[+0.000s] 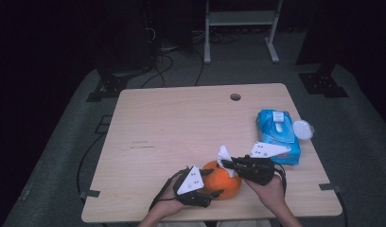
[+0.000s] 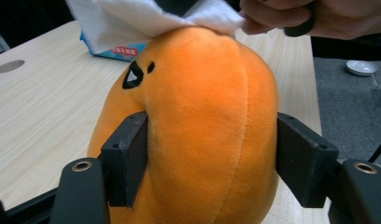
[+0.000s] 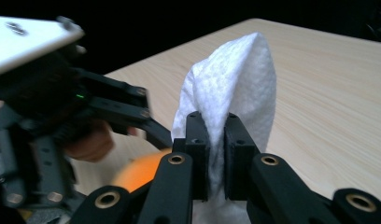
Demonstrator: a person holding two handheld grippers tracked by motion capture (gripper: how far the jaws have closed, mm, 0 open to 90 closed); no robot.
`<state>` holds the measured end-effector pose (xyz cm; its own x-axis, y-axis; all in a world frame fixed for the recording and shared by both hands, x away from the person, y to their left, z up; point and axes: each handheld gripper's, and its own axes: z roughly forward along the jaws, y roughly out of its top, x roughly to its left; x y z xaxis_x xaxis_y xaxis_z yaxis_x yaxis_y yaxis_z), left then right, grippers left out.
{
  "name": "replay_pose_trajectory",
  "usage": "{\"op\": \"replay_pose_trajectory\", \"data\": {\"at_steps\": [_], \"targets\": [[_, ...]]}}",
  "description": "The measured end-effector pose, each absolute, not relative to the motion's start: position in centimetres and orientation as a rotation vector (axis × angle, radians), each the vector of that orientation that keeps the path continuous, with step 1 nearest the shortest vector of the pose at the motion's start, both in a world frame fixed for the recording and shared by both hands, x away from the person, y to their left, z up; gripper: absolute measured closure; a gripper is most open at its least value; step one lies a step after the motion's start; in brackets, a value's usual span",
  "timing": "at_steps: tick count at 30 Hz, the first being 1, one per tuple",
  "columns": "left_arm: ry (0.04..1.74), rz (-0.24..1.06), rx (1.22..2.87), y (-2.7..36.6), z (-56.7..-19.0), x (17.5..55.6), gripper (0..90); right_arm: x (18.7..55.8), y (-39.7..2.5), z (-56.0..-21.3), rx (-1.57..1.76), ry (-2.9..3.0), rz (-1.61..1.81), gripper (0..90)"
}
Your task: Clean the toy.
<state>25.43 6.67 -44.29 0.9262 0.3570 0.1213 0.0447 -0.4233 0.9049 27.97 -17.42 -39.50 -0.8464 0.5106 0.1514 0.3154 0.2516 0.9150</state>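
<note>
An orange plush toy [image 1: 223, 181] with a small black face mark sits near the table's front edge. My left gripper [image 1: 206, 185] is shut on the toy [image 2: 202, 126], one jaw pressed into each side. My right gripper [image 1: 229, 164] comes in from the right and is shut on a white wipe [image 1: 224, 156]. In the right gripper view the wipe [image 3: 235, 88] stands up between the closed jaws, with the toy [image 3: 137, 172] and the left gripper [image 3: 62, 116] behind it. The wipe [image 2: 146, 18] lies on top of the toy.
A blue pack of wipes [image 1: 277, 135] lies at the table's right side, with a white round lid [image 1: 302, 129] beside it. The wooden table [image 1: 172, 123] has a cable hole [image 1: 235, 97] at the back. A metal frame [image 1: 241, 28] stands on the floor beyond.
</note>
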Motion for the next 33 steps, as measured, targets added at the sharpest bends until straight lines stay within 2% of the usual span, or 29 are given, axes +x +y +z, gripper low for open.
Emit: {"op": "replay_pose_trajectory", "data": {"at_steps": [5,11,17,21,24,28,31,33], "targets": [[0.321,0.380,1.965,7.2,-43.9,25.6,36.7,28.3,-17.7,-39.9,0.793,2.333,1.610,81.8],[0.408,0.321,1.913,8.0,-43.6,26.4,39.2,29.0,-19.2,-40.3,0.883,2.295,1.621,81.8],[0.500,0.310,1.855,9.0,-42.9,26.8,40.9,28.0,-18.5,-39.2,0.808,2.284,1.666,81.9],[0.551,0.309,1.817,10.3,-42.5,27.3,41.3,28.5,-18.7,-40.1,0.852,2.299,1.646,81.9],[0.554,0.313,1.821,10.4,-42.6,27.3,41.4,29.2,-18.7,-41.4,0.914,2.323,1.632,81.8],[0.544,0.328,1.830,9.8,-42.7,27.1,41.3,28.3,-17.6,-40.2,0.834,2.320,1.688,81.8],[0.532,0.341,1.846,9.2,-42.7,26.8,38.2,27.9,-16.8,-39.9,0.786,2.333,1.644,81.9],[0.558,0.313,1.825,9.3,-42.7,27.0,30.0,28.4,-17.2,-40.5,0.820,2.337,1.647,81.8]]}}
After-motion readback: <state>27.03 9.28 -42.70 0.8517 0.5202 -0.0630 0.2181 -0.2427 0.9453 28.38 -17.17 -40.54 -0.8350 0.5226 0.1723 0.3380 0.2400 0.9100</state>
